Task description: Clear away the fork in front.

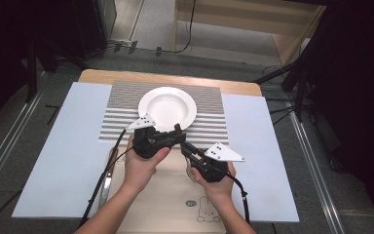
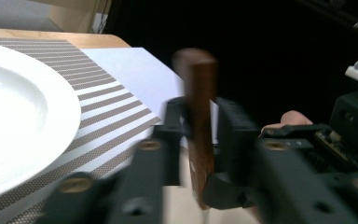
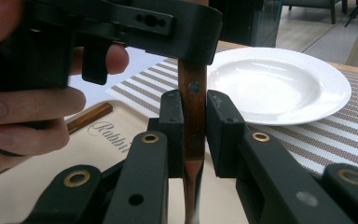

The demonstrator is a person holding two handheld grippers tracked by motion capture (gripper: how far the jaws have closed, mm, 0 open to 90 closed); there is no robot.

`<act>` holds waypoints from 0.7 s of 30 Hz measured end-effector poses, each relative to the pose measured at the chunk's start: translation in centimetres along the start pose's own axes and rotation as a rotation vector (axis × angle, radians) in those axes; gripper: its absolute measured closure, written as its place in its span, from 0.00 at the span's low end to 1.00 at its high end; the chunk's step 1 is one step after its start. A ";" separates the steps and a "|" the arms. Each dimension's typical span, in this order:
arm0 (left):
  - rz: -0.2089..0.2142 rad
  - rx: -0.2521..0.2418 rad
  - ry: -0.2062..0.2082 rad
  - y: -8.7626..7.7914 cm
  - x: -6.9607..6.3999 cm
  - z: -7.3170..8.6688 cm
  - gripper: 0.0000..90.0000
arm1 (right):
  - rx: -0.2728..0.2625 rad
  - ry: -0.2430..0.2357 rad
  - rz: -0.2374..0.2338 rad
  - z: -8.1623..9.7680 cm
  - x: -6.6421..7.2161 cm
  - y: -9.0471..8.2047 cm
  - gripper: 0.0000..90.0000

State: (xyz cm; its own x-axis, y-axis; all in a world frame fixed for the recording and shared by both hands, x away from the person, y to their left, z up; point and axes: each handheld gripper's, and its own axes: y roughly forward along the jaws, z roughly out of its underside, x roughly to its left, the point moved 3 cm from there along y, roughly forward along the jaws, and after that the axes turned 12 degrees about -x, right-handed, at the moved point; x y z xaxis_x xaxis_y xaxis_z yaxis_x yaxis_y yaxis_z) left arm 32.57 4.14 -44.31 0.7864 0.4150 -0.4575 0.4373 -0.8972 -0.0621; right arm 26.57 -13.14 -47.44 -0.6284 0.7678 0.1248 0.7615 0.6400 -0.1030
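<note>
Left hand-held gripper [image 1: 174, 138]: held in the person's left hand [image 1: 143, 161], pointing right across the near edge of the striped mat; its jaws are closed on the wooden handle of a piece of cutlery, seen from its own camera at [image 2: 198, 135].
Right hand-held gripper [image 1: 186, 147]: held in the right hand [image 1: 219, 187], pointing up and left toward the other one; its jaws are clamped on the same wooden handle, lower down, seen at [image 3: 193, 130].
Wooden handle [image 3: 192, 116]: upright between both sets of jaws, brown, with two metal rivets showing; its top end [image 1: 177, 128] sticks up just beside the plate's near rim. It narrows to metal below the right jaws; what kind of cutlery it is cannot be told.
Plate [image 1: 167, 108]: white, deep-rimmed, empty, resting on the striped mat.
Striped mat [image 1: 209, 122]: brown and white bands, lying on a pale blue sheet [image 1: 63, 146] that covers the surface.
Beige mat [image 1: 175, 204]: nearest the person, with a rabbit drawing [image 1: 205, 210]; the right gripper view shows script reading "Rabbi…" [image 3: 109, 135], cut off by the jaw.
Second wooden handle [image 3: 87, 117]: lying flat on the beige mat, near the left hand.
</note>
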 end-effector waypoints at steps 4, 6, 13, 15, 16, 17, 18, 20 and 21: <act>0.004 -0.007 -0.016 -0.3 0.3 -0.3 0.86 | -0.022 -0.002 -0.008 0.1 0.1 0.2 0.84; -0.002 -0.013 -0.003 -0.7 0.4 -0.6 0.86 | -0.044 -0.030 -0.022 0.0 0.2 0.2 0.72; -0.004 -0.024 0.031 -2.7 0.9 -1.2 0.87 | -0.109 -0.114 -0.050 0.0 -0.6 -0.6 0.45; 0.001 -0.034 0.028 -3.3 1.1 -1.2 0.87 | -0.064 -0.107 -0.025 0.3 -1.2 -1.1 0.40; 0.001 -0.035 0.031 -3.5 1.3 -1.2 0.87 | -0.040 -0.093 -0.012 0.5 -1.5 -1.4 0.36; 0.001 -0.037 0.035 -3.7 1.3 -1.1 0.87 | -0.019 -0.086 0.004 0.6 -1.9 -1.6 0.33; -0.001 -0.031 0.034 -3.9 1.4 -1.1 0.87 | -0.013 -0.079 0.017 0.8 -2.3 -2.0 0.31; -0.004 -0.028 0.035 -4.4 1.6 -1.1 0.87 | -0.016 -0.067 0.044 1.0 -3.1 -2.8 0.26; -0.006 -0.026 0.036 -4.6 1.6 -1.1 0.87 | -0.024 -0.059 0.056 1.1 -3.4 -3.1 0.23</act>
State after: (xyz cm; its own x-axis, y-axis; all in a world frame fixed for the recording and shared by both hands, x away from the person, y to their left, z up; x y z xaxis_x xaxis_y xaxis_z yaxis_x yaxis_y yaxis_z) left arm 32.30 9.12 -43.81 0.7988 0.4256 -0.4252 0.4527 -0.8907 -0.0411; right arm 26.18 -17.73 -48.60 -0.5928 0.8031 0.0608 0.7986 0.5959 -0.0848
